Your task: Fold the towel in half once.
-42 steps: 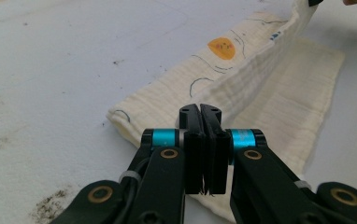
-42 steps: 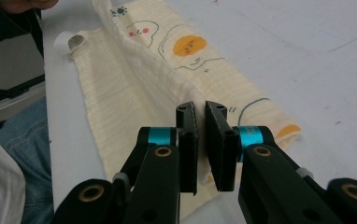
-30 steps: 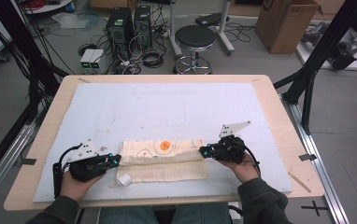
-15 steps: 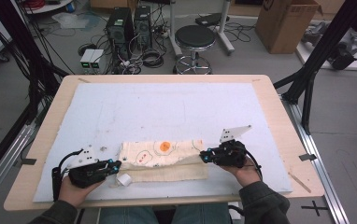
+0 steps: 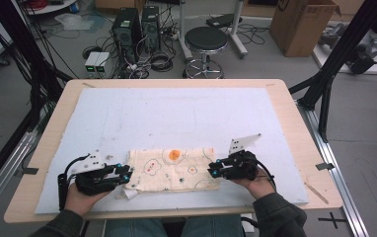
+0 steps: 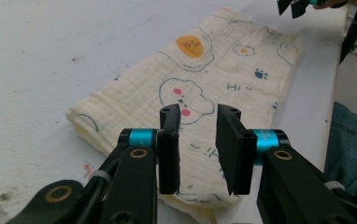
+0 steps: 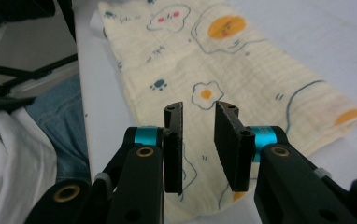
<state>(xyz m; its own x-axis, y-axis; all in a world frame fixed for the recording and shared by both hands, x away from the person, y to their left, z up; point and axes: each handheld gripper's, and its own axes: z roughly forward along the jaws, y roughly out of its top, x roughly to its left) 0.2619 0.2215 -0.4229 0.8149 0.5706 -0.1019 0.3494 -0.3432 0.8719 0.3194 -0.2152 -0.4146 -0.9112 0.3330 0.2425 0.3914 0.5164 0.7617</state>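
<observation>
A folded cream muslin cloth printed with fried eggs and small cartoon shapes (image 5: 174, 169) lies flat on the white foam mat (image 5: 176, 118) covering the wooden table (image 5: 295, 106), at the 6 o'clock edge of the mat in the high view.

The left gripper (image 5: 123, 174) sits at the cloth's 9 o'clock end. In the left gripper view its jaws stand apart with a clear gap, poised over the cloth's near corner (image 6: 204, 196) and holding nothing. The right gripper (image 5: 213, 171) sits at the cloth's 3 o'clock end. In the right gripper view its jaws are likewise parted and empty above the cloth (image 7: 223, 70).

Handling judgement: the cloth appears light, soft and limp, with a crinkled weave that should grip well against the flat pads. It will sag and unfold if lifted by one layer. Each gripper should take a corner or short edge, pinching all layers together. A small white tab (image 5: 130, 193) protrudes at the cloth's 7 o'clock corner.
</observation>
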